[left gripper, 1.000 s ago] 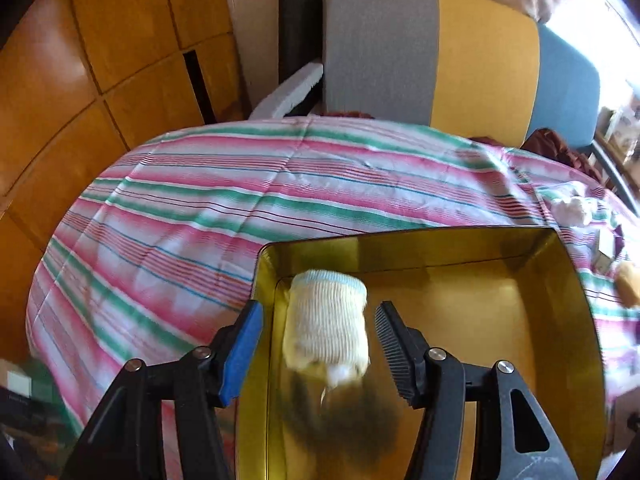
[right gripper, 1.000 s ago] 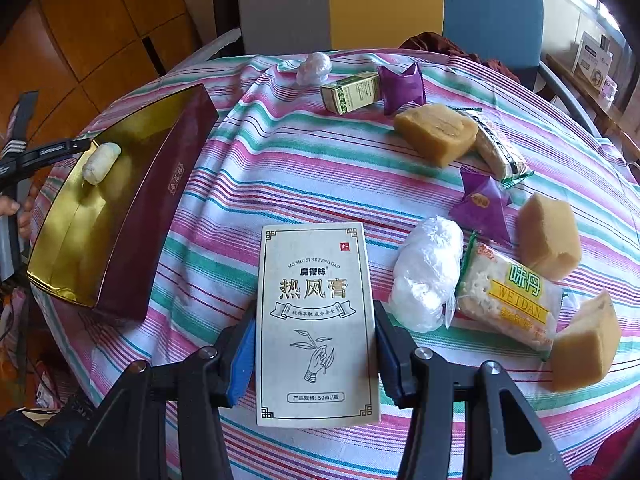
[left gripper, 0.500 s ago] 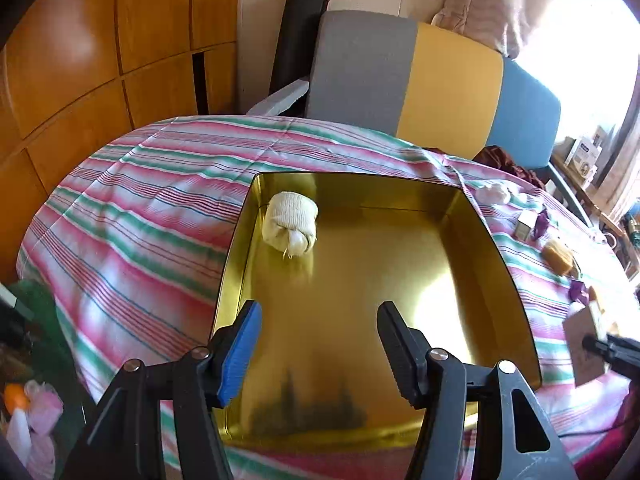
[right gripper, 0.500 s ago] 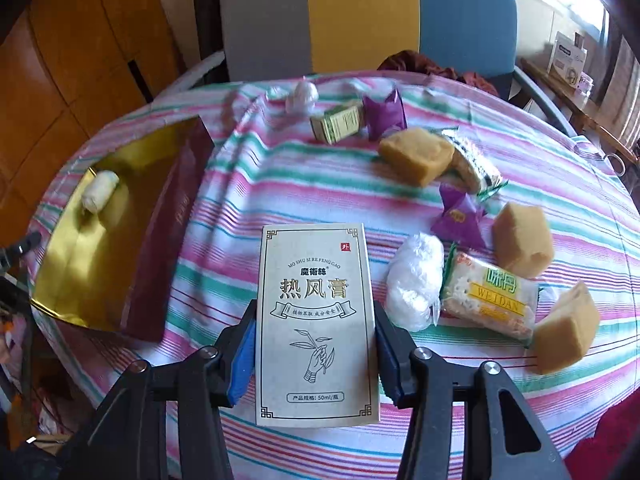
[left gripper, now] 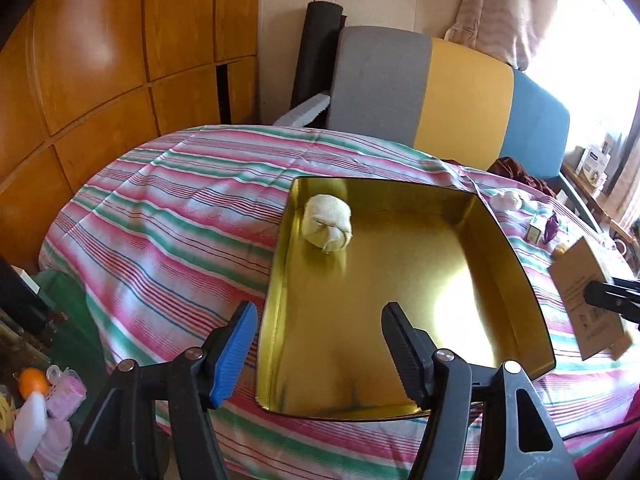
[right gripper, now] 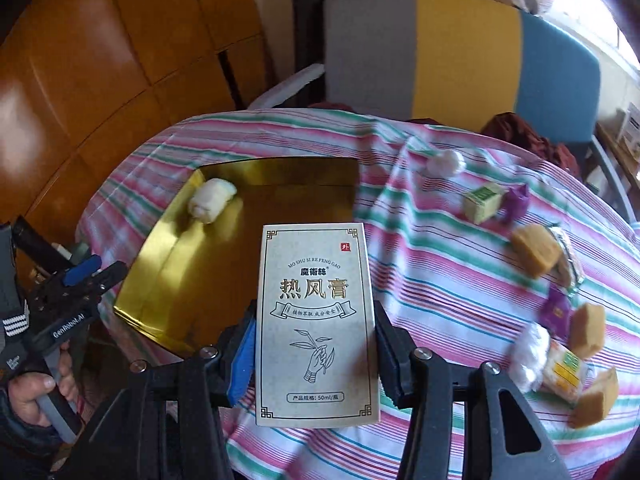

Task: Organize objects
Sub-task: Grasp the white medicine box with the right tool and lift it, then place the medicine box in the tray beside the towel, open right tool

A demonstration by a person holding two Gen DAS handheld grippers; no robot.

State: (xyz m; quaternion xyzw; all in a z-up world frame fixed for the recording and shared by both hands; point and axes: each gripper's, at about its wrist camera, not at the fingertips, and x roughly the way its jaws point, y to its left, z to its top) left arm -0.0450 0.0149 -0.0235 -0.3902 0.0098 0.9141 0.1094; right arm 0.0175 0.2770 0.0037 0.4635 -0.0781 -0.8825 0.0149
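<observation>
A gold tin tray [left gripper: 516, 264] [right gripper: 168, 276] lies on the striped tablecloth. A cream rolled sock [left gripper: 328, 223] [right gripper: 212, 200] lies in its far left corner. My left gripper [left gripper: 316, 356] is open and empty, held above the tray's near edge; it also shows in the right wrist view [right gripper: 94, 270]. My right gripper [right gripper: 314, 356] is shut on a beige carton box [right gripper: 316, 320] with Chinese print, held in the air over the tray's right edge. The box shows at the right of the left wrist view [left gripper: 588, 292].
Right of the tray lie a white cotton ball [right gripper: 446, 162], a small green box [right gripper: 482, 202], purple packets [right gripper: 516, 202], yellow sponge blocks [right gripper: 536, 254] and a snack packet [right gripper: 564, 368]. A grey, yellow and blue chair [left gripper: 424, 92] stands behind the table. Wooden cabinets [left gripper: 100, 60] stand left.
My left gripper has let go of the sock in the tray and drawn back and up. My right gripper has carried the box left, toward the tray.
</observation>
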